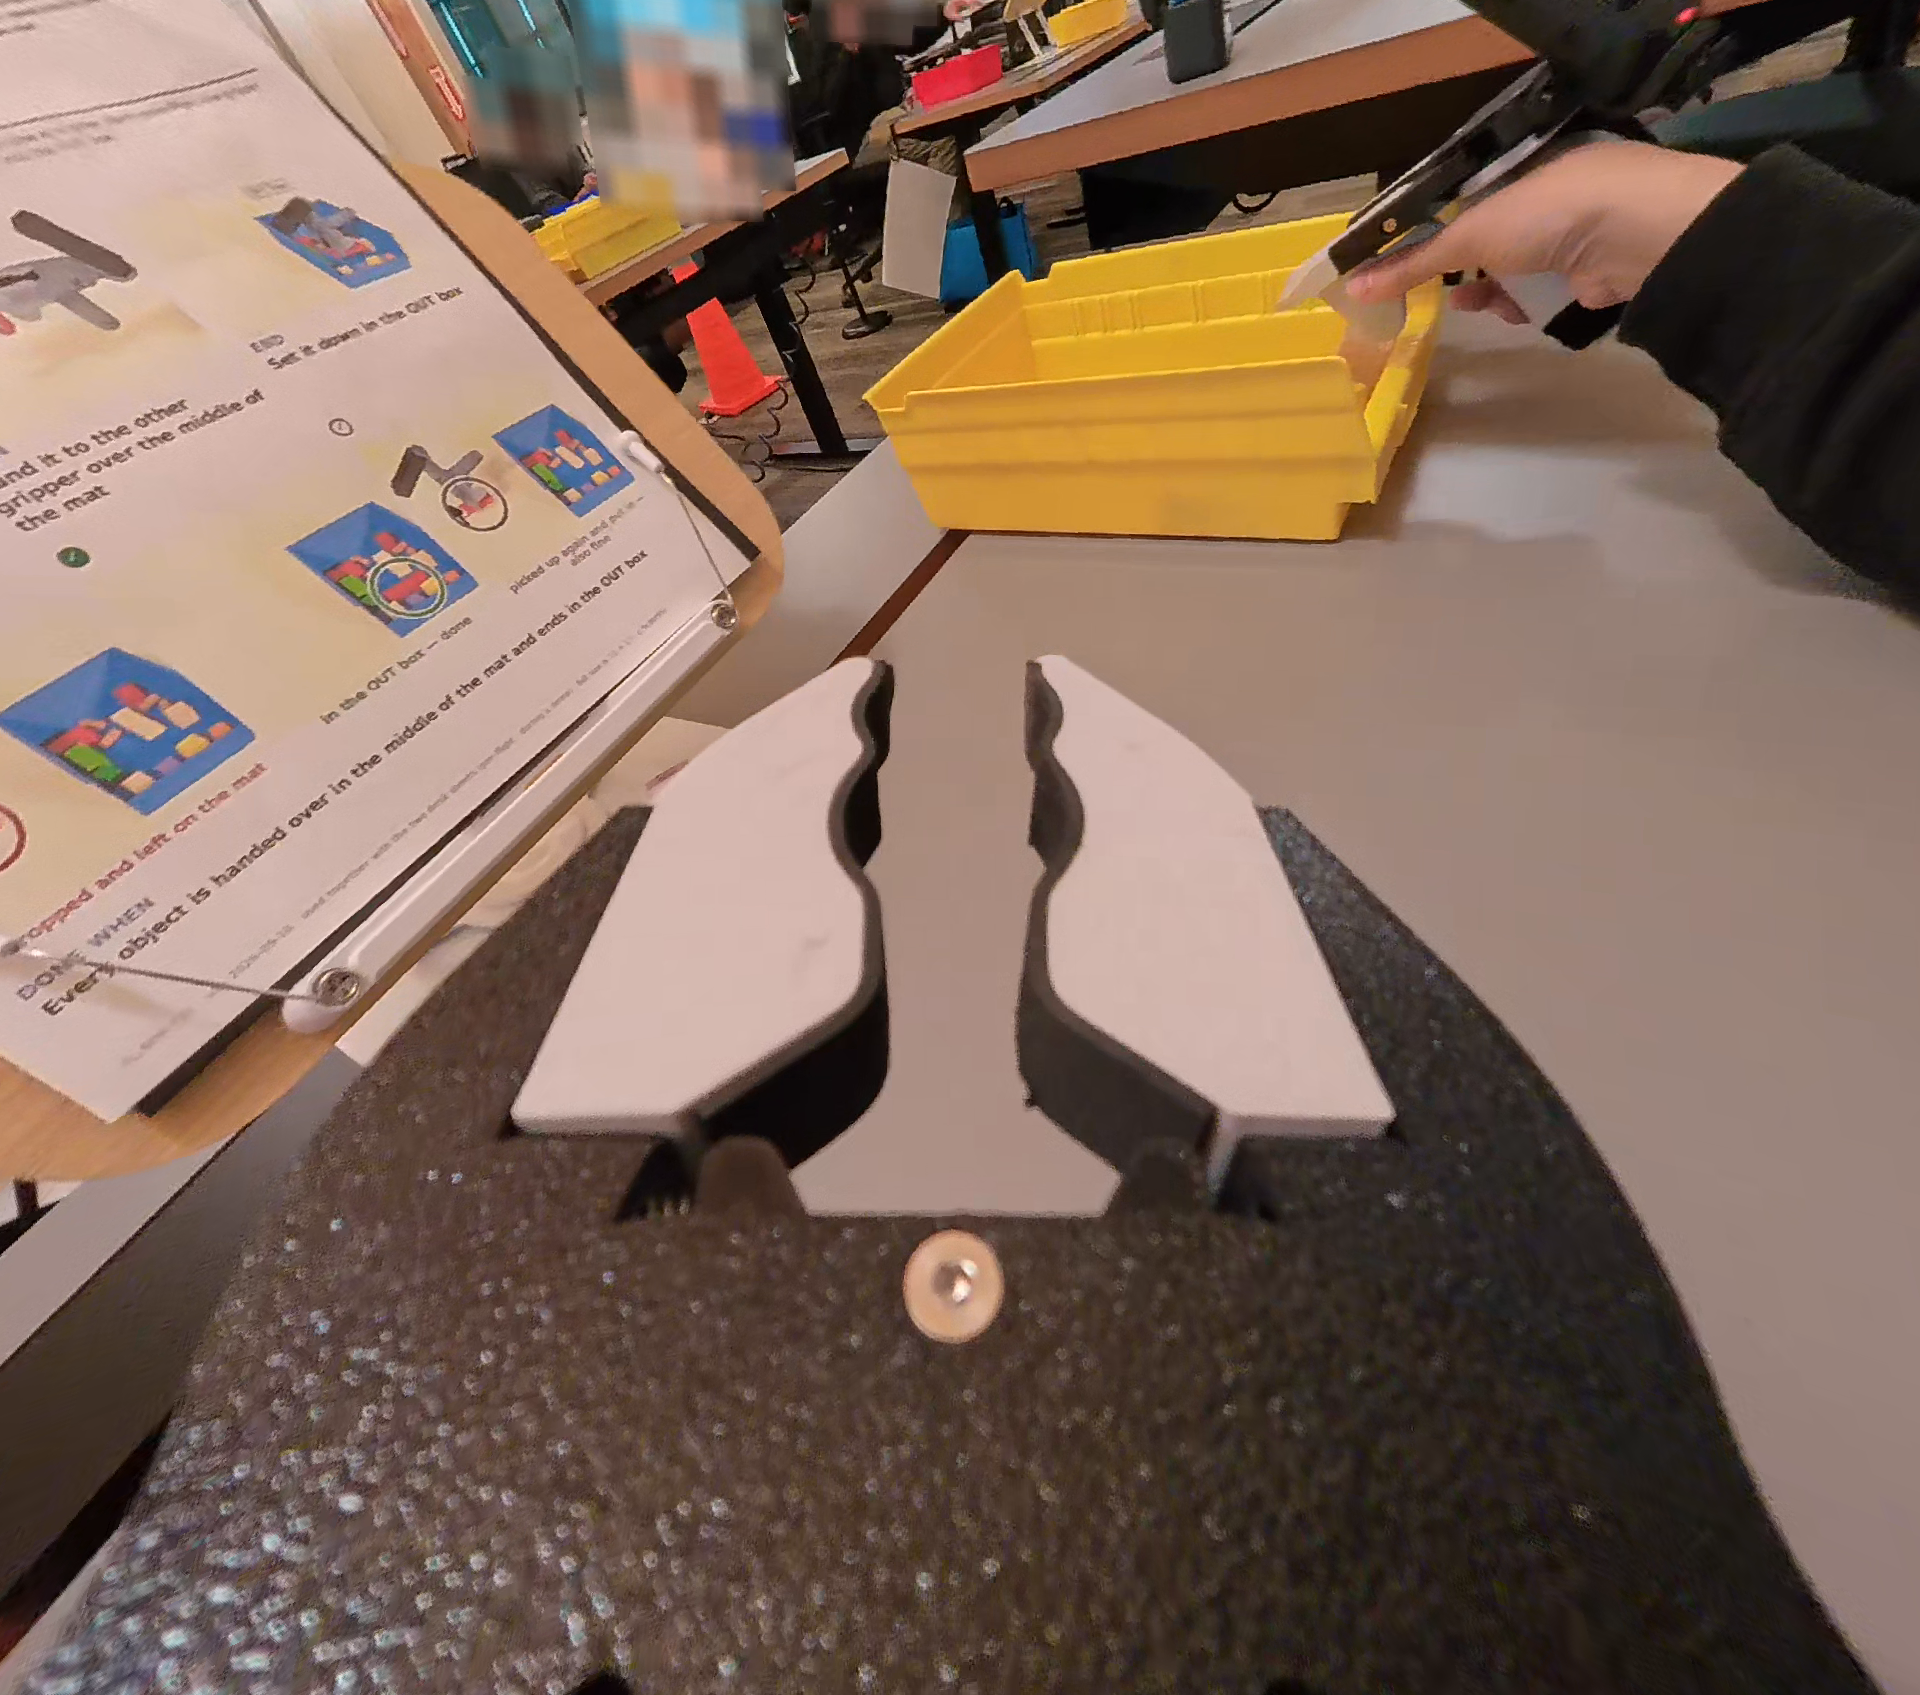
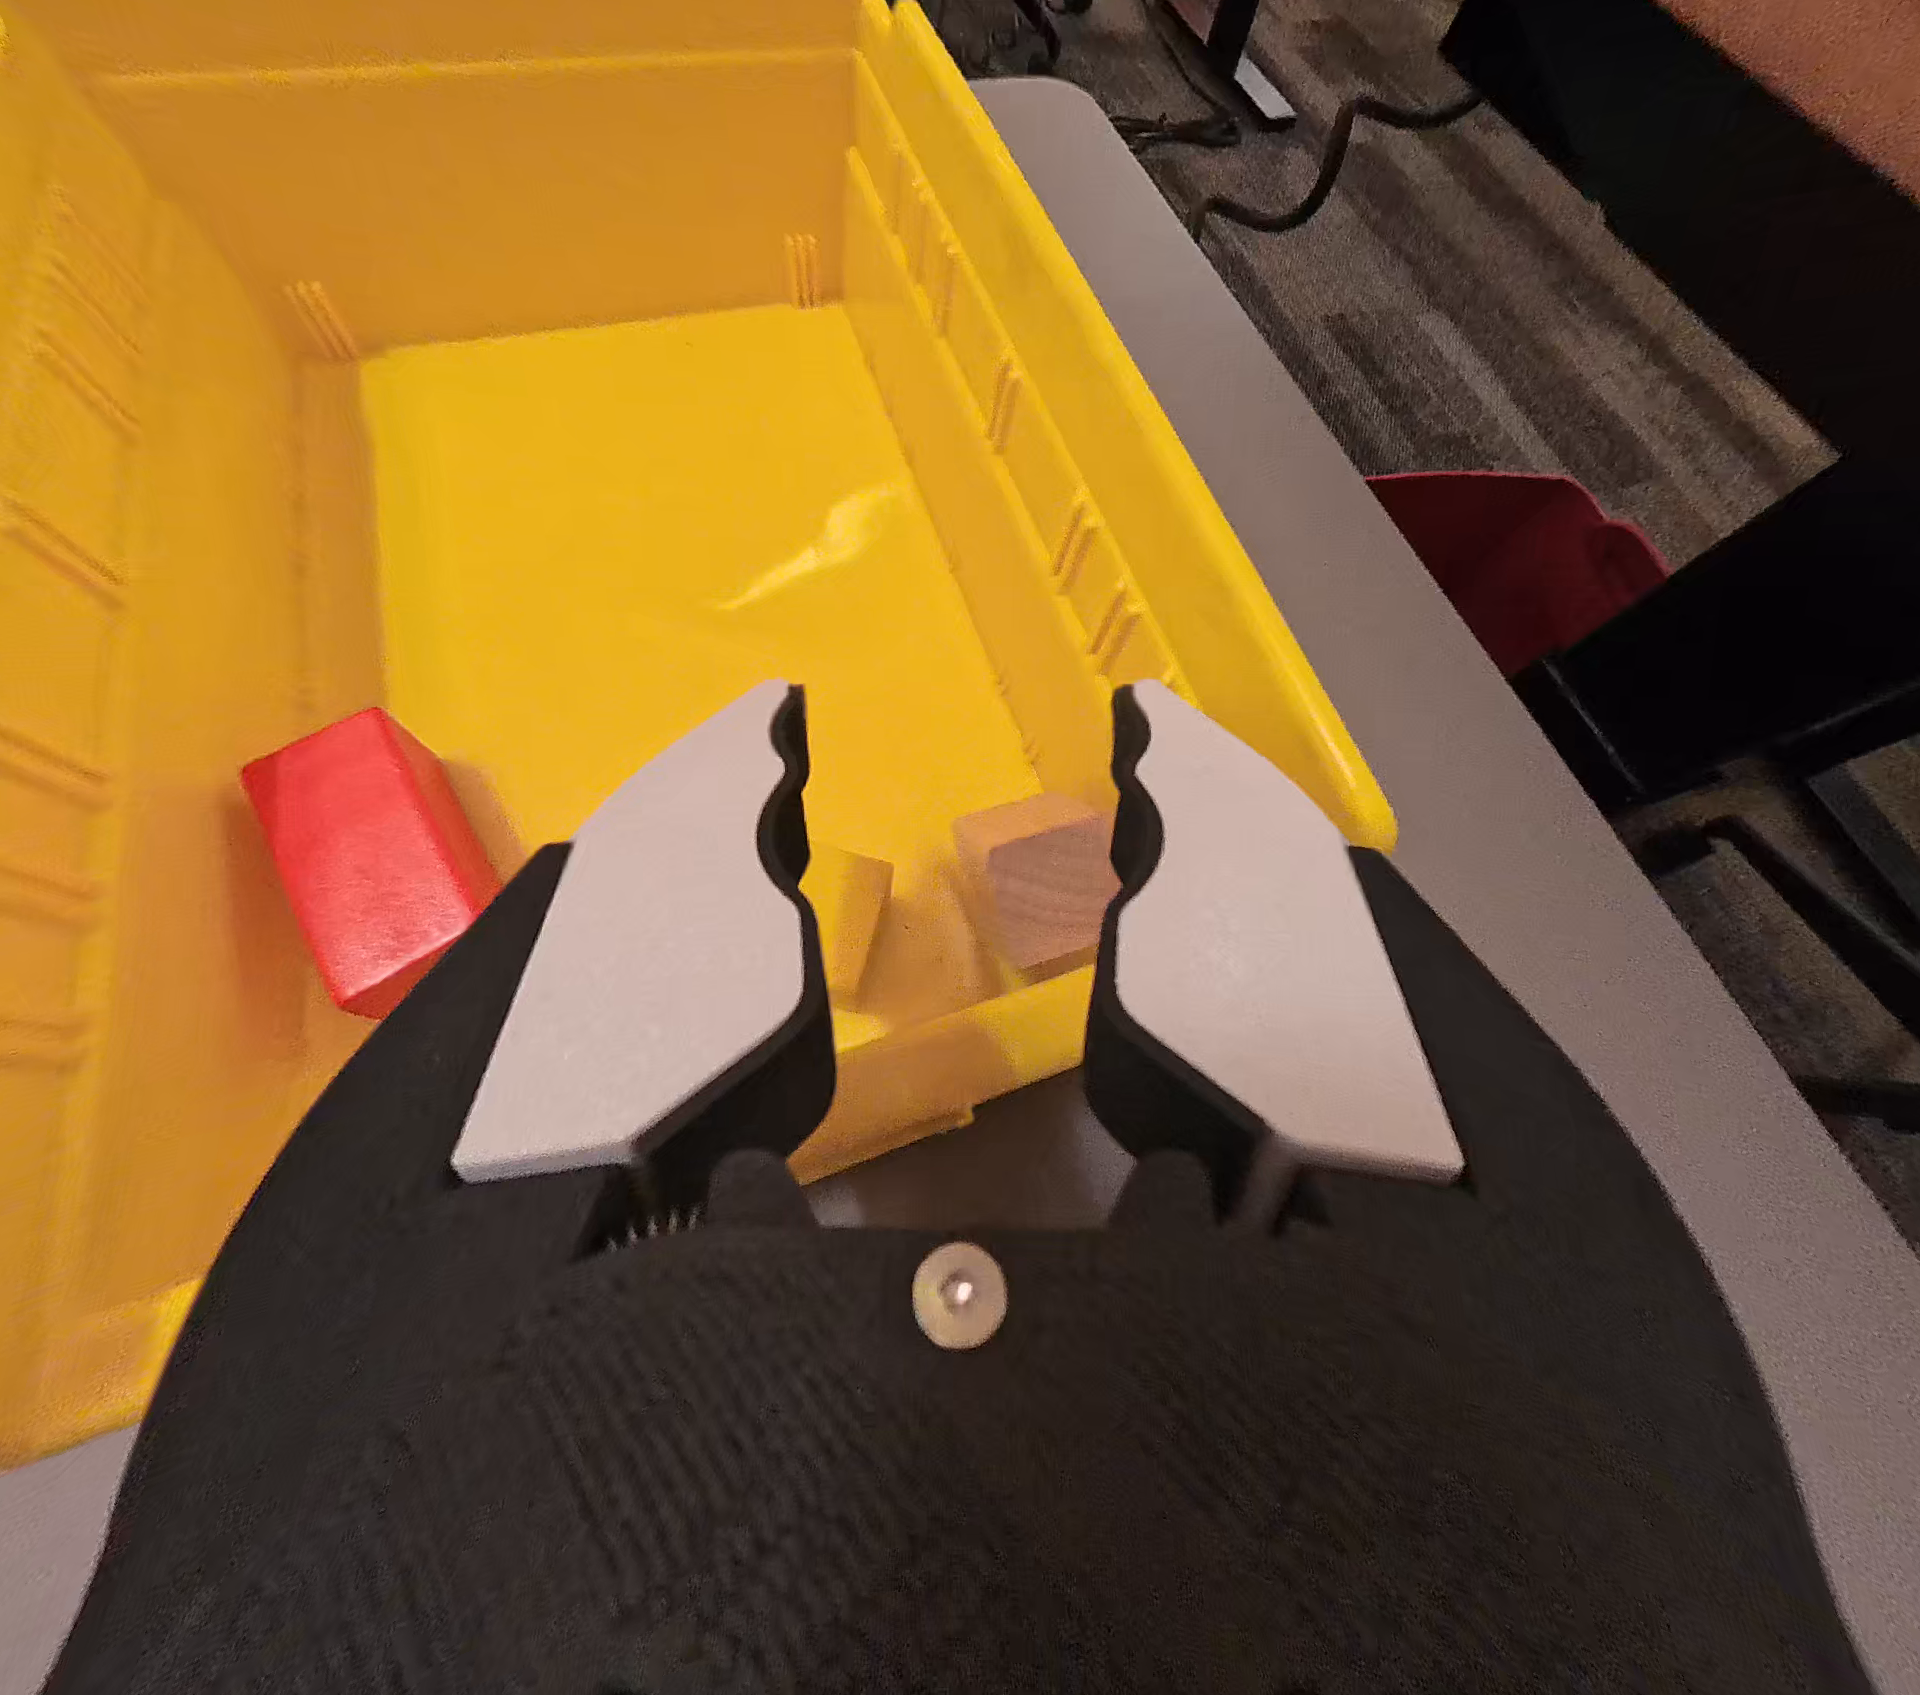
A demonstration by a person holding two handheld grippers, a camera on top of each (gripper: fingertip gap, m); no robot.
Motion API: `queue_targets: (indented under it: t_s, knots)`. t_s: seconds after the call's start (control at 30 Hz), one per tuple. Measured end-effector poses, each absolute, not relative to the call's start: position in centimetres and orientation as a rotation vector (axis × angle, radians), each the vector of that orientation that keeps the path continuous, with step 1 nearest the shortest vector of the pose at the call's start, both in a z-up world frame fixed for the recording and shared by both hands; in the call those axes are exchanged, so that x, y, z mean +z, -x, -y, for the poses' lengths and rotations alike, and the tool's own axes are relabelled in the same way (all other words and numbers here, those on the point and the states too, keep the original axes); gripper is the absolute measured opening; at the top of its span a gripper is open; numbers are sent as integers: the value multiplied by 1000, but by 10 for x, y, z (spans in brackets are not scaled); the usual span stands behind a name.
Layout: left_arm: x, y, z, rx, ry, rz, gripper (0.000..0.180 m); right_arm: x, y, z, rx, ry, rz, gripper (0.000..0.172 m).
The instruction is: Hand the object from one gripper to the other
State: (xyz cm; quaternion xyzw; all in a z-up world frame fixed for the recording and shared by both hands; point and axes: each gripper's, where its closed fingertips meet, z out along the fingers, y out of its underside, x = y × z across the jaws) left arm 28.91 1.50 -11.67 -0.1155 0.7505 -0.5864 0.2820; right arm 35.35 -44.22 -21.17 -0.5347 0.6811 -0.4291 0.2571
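Note:
My right gripper [image 2: 956, 700] is open and holds nothing. It hovers over the near right corner of the yellow bin [image 2: 1195, 502]. A plain wooden cube [image 2: 1039, 887] rests on the bin floor below the jaws, close to the right finger [image 2: 1247, 918]. A yellow wooden block [image 2: 857, 907] and a red block [image 2: 364, 856] lie in the bin too. My left gripper [image 1: 956, 679] is open and empty above the grey table [image 1: 1455, 762], well short of the bin [image 1: 1132, 440]. The left wrist view also shows the right gripper [image 1: 1320, 284], held by a hand [image 1: 1558, 232] over the bin's far right end.
A tilted board with an instruction sheet [image 1: 260, 450] stands close on the left of my left gripper. The table edge runs just right of the bin, with a dark red thing [image 2: 1507, 554] below it. An orange cone [image 1: 727, 357] and other desks stand beyond. The grippers' ends are close to 45 centimetres from one another.

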Motion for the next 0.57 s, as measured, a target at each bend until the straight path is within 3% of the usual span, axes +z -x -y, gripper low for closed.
queue_targets:
  t_s: [0.27, 0.43, 0.57]
  knots:
    - [-89, -305, -66, -1494, 579, -1880, 28, -139, -381, 325, -1026, 1497, -1380, 69]
    - [-68, -314, -163, -1403, 954, -1702, 28, -117, -383, 243, -914, 1562, -1132, 70]
    - [-89, -324, -257, -1145, 1100, -1768, 33, -115, -382, 213, -893, 1613, -1056, 70]
